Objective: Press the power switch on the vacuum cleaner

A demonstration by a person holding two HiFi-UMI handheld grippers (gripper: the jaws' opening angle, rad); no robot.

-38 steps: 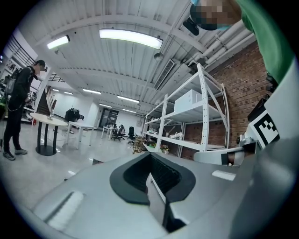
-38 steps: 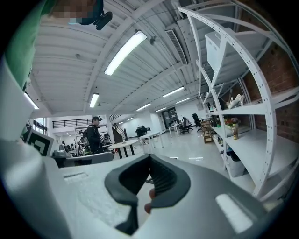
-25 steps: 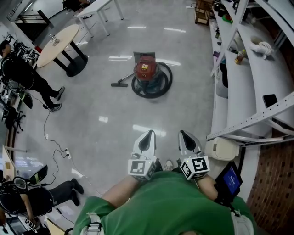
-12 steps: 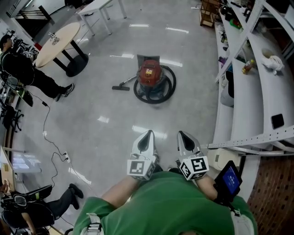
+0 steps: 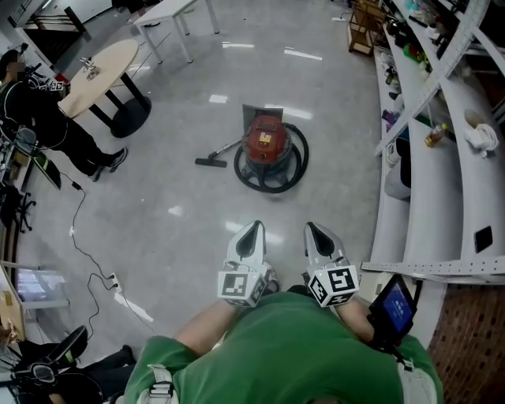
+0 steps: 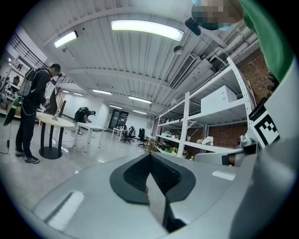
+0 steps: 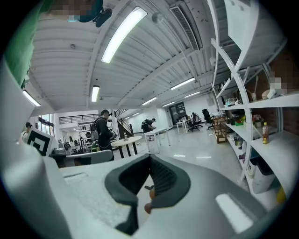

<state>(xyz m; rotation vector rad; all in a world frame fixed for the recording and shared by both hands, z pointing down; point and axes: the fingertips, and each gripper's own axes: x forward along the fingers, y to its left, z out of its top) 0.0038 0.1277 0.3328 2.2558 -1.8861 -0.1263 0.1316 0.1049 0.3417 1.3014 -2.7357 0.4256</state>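
Note:
The vacuum cleaner [image 5: 267,142] is a red canister on the grey floor, ringed by its coiled black hose [image 5: 293,170]. Its wand ends in a floor nozzle [image 5: 209,162] to the left. I cannot make out its power switch from here. Both grippers are held close to the person's green-shirted chest, well short of the vacuum. My left gripper [image 5: 254,230] and my right gripper [image 5: 313,230] point forward side by side, each with its jaws together and nothing held. In the gripper views the left gripper [image 6: 150,156] and the right gripper [image 7: 150,157] face the room, with the vacuum mostly hidden behind their jaws.
White shelving [image 5: 442,173] runs along the right side. A round wooden table [image 5: 99,75] and a person in black [image 5: 47,126] are at the far left. A cable [image 5: 83,237] and power strip [image 5: 118,284] lie on the floor at the left. A white table [image 5: 162,12] stands at the back.
The vacuum sits lower and a little further right in the head view, so the person has come nearer to it. Both grippers stay in the same pose, shut.

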